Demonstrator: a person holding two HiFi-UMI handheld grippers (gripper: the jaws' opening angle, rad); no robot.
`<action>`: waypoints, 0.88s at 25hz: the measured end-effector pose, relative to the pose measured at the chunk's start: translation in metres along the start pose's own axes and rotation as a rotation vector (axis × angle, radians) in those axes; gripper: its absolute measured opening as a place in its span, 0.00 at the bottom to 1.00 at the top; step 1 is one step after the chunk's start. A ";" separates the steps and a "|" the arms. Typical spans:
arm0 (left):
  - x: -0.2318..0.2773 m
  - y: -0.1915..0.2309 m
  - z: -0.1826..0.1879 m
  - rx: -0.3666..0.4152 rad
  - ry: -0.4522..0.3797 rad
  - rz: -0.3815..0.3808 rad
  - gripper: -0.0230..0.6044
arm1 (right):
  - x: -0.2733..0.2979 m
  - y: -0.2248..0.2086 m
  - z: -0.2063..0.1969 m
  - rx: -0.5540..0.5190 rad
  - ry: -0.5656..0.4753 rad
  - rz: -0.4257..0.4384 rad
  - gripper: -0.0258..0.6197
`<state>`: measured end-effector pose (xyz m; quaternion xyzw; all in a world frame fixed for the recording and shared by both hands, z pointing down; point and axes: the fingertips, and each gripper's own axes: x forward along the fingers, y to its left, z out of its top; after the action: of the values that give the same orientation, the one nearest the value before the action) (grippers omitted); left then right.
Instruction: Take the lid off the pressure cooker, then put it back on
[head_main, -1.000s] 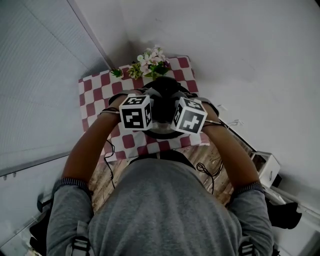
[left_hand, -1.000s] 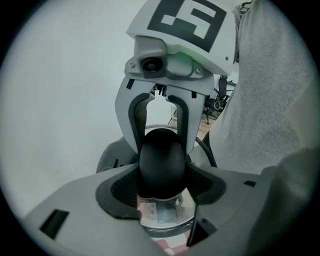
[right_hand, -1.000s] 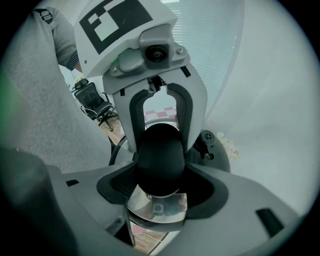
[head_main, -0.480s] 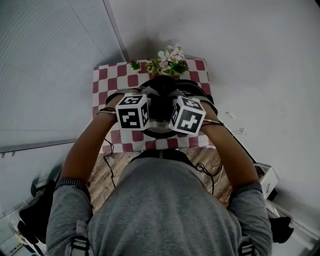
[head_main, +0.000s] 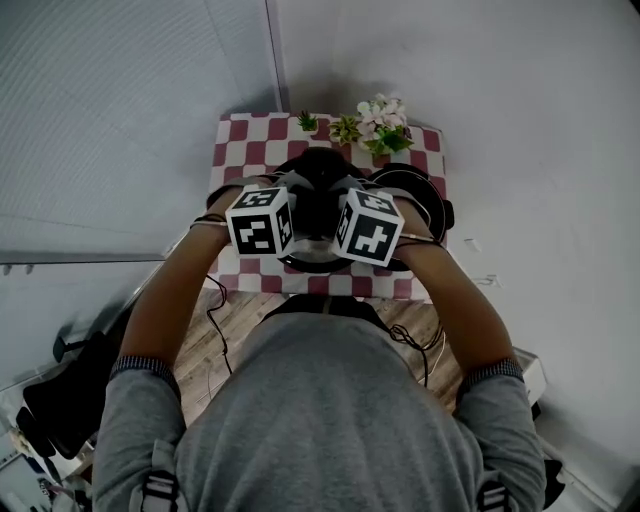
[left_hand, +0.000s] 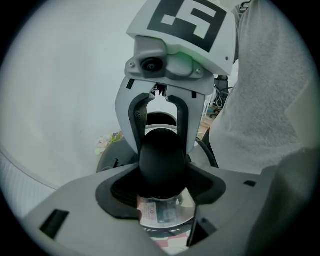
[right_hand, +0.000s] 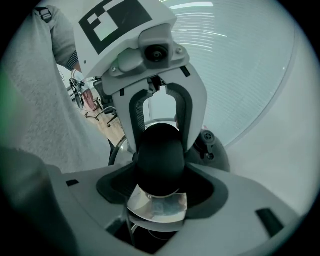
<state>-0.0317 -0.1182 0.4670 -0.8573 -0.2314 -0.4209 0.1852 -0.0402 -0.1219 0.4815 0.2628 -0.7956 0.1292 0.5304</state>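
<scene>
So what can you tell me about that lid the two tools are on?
The lid is shiny metal, with a paper label stuck on top and a rounded black knob that looks like plastic. The left tool and the right tool clamp that knob from opposite sides. The lid is over the checked cloth, close in front of the person. Whether it rests on the cooker or hangs free can't be told.

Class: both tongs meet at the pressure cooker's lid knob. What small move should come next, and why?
Probably a short, level lift. The left tongs and right tongs both clamp the black rounded knob of the shiny metal lid; whether the lid has cleared the black pot cannot be told.
</scene>
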 end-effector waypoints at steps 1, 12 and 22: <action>-0.003 0.000 -0.006 -0.010 0.002 0.008 0.52 | 0.003 0.000 0.005 -0.012 0.000 0.001 0.49; -0.026 0.002 -0.071 -0.116 0.048 0.096 0.52 | 0.046 -0.001 0.058 -0.135 0.006 0.050 0.49; -0.025 -0.006 -0.121 -0.188 0.083 0.114 0.52 | 0.091 0.006 0.080 -0.187 0.015 0.095 0.49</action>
<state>-0.1253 -0.1809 0.5175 -0.8645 -0.1338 -0.4646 0.1370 -0.1327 -0.1811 0.5326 0.1733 -0.8117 0.0813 0.5518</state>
